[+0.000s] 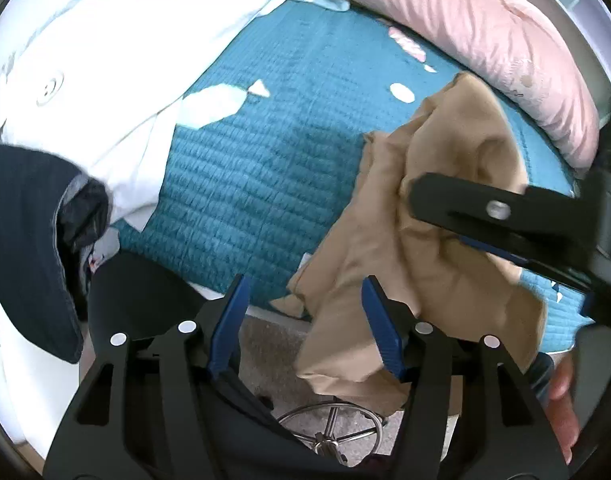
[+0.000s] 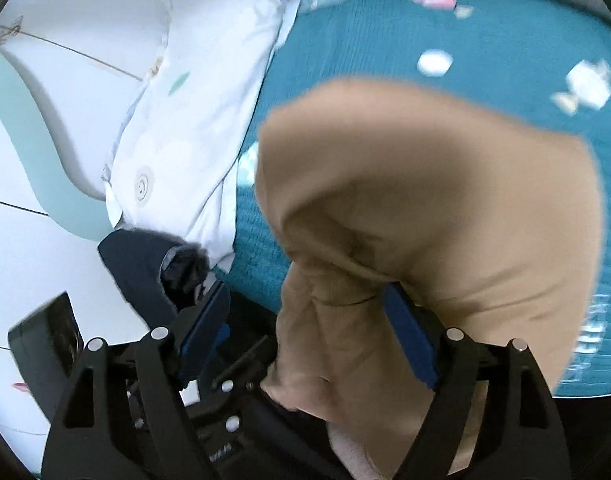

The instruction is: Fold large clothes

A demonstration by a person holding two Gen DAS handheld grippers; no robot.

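A tan garment [image 1: 429,248] hangs crumpled over the near edge of the bed with the teal quilt [image 1: 265,168]. My left gripper [image 1: 305,292] is open, its blue pads wide apart, and the cloth drapes past its right pad. My right gripper [image 1: 425,208] comes in from the right side of the left wrist view and looks clamped on the bunched cloth. In the right wrist view the tan garment [image 2: 425,216] fills the middle and lies over the right pad of my right gripper [image 2: 305,304], whose pads stand wide apart there.
A white pillow [image 1: 105,60] lies at the left of the bed and a pink duvet [image 1: 465,32] at the back right. A dark navy garment [image 1: 29,240] hangs at the left. A chair base [image 1: 333,432] stands on the floor below.
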